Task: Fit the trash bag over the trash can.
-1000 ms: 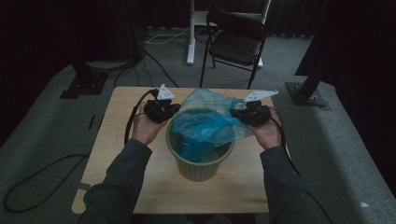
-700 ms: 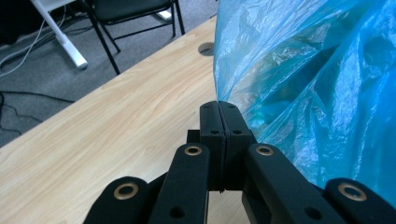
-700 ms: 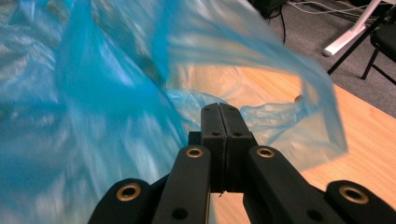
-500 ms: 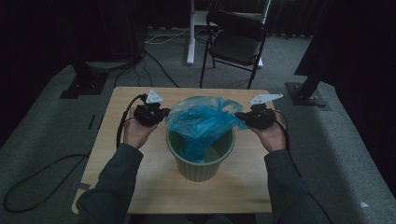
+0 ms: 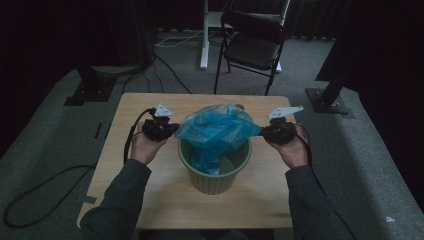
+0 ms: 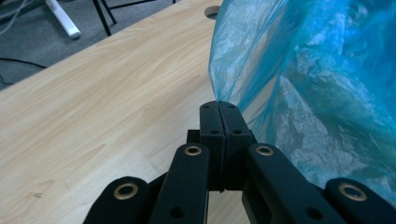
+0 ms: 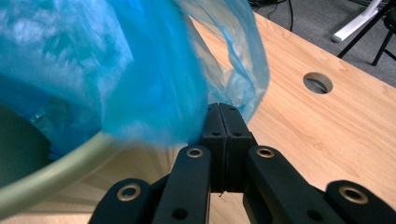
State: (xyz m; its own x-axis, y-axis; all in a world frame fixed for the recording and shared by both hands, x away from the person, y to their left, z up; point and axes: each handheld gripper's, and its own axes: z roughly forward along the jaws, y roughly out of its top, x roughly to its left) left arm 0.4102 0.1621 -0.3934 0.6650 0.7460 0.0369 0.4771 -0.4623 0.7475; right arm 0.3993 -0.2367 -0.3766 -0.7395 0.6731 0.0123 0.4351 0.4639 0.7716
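I have the left gripper [image 5: 170, 129] clamped on the left edge of the blue plastic bag [image 5: 217, 131], its jaws pressed flat together with the thin film pinched at their tips, as the left gripper view shows. The right gripper [image 5: 264, 133] pinches the bag's opposite edge the same way, jaws tight on the plastic. Between the two the bag is stretched wide above the pale green bin [image 5: 215, 172], with its lower part hanging down inside the bin's mouth. The bin stands near the middle of the wooden table [image 5: 150, 200], between my two hands. In the right gripper view the bin's rim curves past just beside the jaws, and a round cable hole [image 7: 318, 82] sits in the tabletop beyond. I can read no brand, label or writing on the bag, the bin or the grippers. A black folding chair [image 5: 252, 45] stands on the carpet behind the table.
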